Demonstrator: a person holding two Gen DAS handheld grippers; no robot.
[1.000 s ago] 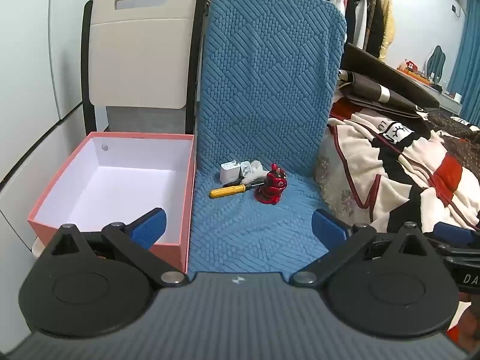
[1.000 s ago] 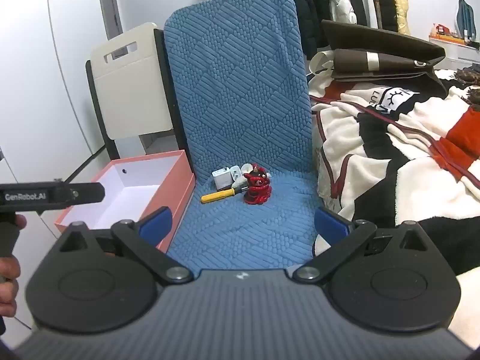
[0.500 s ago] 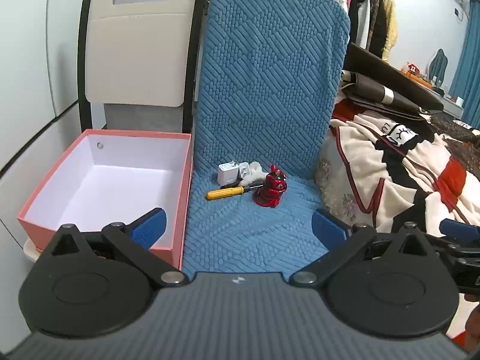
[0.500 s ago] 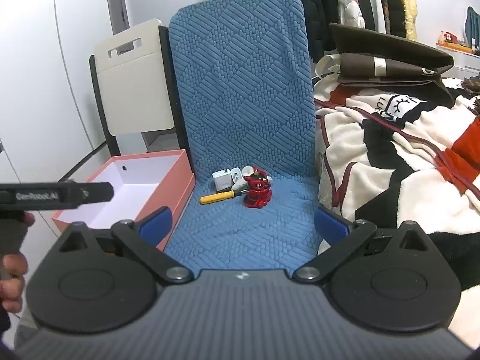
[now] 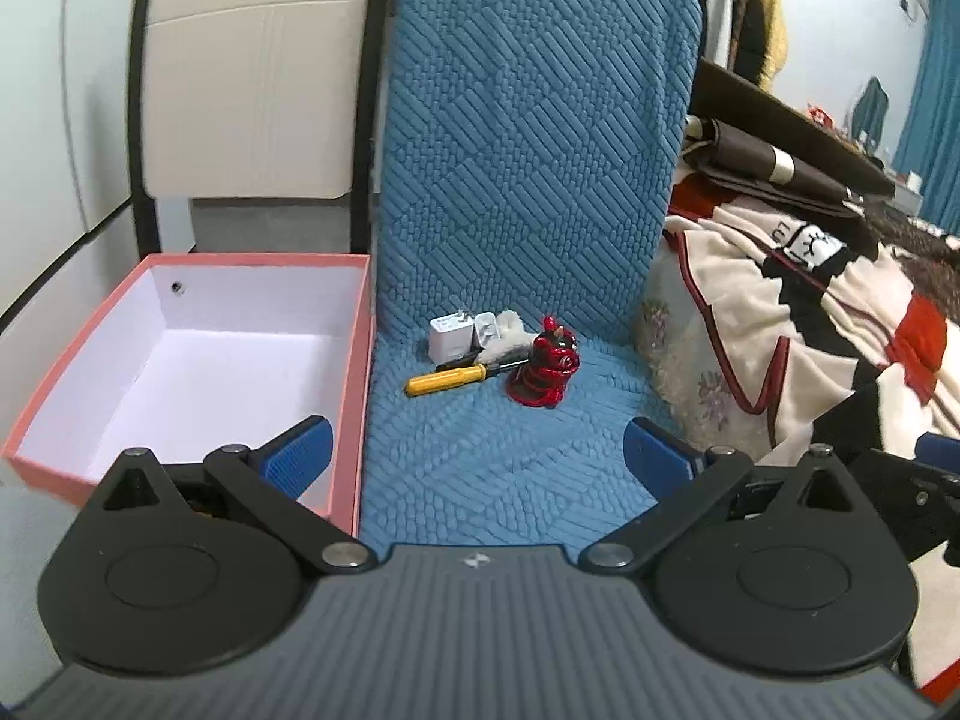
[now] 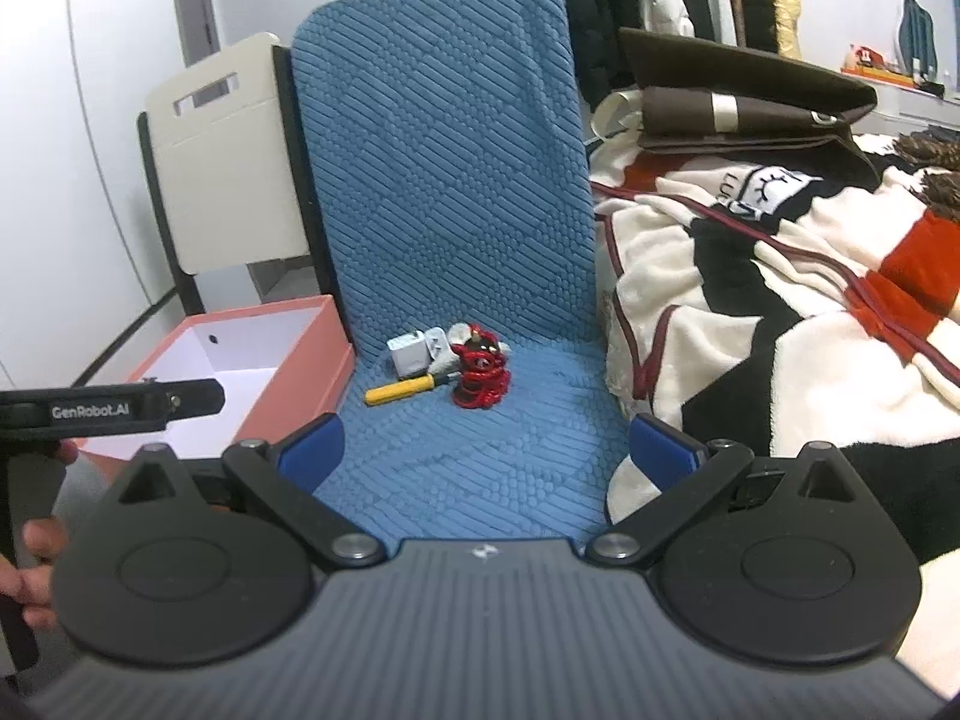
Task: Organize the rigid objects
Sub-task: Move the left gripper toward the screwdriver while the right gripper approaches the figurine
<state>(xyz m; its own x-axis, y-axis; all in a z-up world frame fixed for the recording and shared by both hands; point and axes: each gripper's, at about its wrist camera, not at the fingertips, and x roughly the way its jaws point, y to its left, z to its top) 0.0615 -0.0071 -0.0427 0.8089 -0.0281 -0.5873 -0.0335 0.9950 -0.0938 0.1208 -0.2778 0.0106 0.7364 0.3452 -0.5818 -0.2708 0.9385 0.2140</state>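
Both grippers hanging wide open, nothing grabbed

Left gripper (image 5: pixel 477 456) and right gripper (image 6: pixel 486 450) hover spread at the near edge of the blue chair cushion (image 5: pixel 516 468); red figurine (image 5: pixel 545 371), yellow screwdriver (image 5: pixel 447 379) and white chargers (image 5: pixel 447 339) cluster at the far end, pink box (image 5: pixel 354 372) on the left.

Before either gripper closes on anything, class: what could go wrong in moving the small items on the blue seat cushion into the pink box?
1. The yellow-handled screwdriver lies against the white charger plug and close to the glossy red figurine; grabbing one may knock the others.
2. The figurine stands upright on soft blue textured cushion and could topple.
3. The pink cardboard box may shift if bumped.
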